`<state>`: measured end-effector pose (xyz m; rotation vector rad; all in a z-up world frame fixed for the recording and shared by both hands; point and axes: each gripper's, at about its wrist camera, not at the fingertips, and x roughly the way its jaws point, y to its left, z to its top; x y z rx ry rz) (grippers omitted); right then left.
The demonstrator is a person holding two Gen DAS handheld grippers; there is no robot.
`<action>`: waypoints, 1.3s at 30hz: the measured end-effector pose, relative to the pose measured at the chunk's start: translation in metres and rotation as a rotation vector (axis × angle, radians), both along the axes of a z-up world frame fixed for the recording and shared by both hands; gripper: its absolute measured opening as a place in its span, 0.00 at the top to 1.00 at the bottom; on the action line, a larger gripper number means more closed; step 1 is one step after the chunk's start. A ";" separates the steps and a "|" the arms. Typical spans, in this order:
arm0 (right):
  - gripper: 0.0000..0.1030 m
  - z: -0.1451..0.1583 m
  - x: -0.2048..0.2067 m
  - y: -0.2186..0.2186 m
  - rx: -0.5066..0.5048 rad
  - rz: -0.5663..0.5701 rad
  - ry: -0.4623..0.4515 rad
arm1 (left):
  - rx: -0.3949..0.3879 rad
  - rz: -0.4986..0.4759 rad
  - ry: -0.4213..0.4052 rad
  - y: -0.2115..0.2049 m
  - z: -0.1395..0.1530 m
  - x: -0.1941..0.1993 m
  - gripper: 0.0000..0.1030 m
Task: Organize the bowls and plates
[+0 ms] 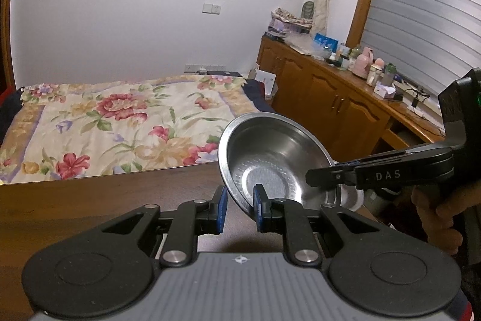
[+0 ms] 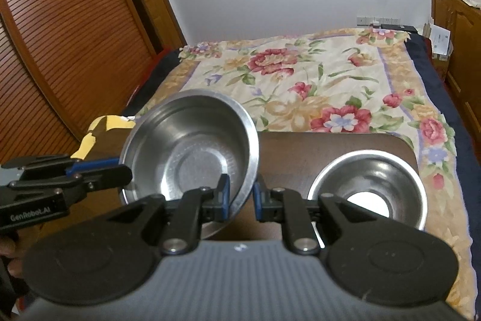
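Both tongs, left (image 1: 239, 205) and right (image 2: 242, 197), clamp opposite rims of one tilted steel bowl (image 2: 192, 152) between them.

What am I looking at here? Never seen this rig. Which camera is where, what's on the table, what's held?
No robot arm: a person holds a two-finger gripper in each hand, and each gripper carries a fisheye camera that looks forward along its own fingers.

The left wrist view shows the left gripper at the bottom, and the right gripper coming in from the side with the person's hand on its handle. The right wrist view is the mirror: right gripper at the bottom, left gripper at the side.

Both grippers pinch the rim of one steel bowl, tilted and lifted off the table. A second bowl sits on the table. A bed lies behind.
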<state>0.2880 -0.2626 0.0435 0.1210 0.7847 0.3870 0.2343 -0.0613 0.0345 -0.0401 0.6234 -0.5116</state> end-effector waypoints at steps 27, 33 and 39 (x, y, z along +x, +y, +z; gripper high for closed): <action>0.82 -0.003 -0.067 0.010 -0.022 0.042 0.004 | 0.011 -0.042 0.004 0.015 -0.006 -0.070 0.81; 0.82 -0.010 -0.083 0.005 -0.015 0.034 0.026 | 0.005 -0.062 0.024 0.012 -0.015 -0.085 0.80; 0.82 -0.013 -0.101 0.005 -0.014 0.038 0.036 | 0.006 -0.070 0.031 0.012 -0.021 -0.101 0.80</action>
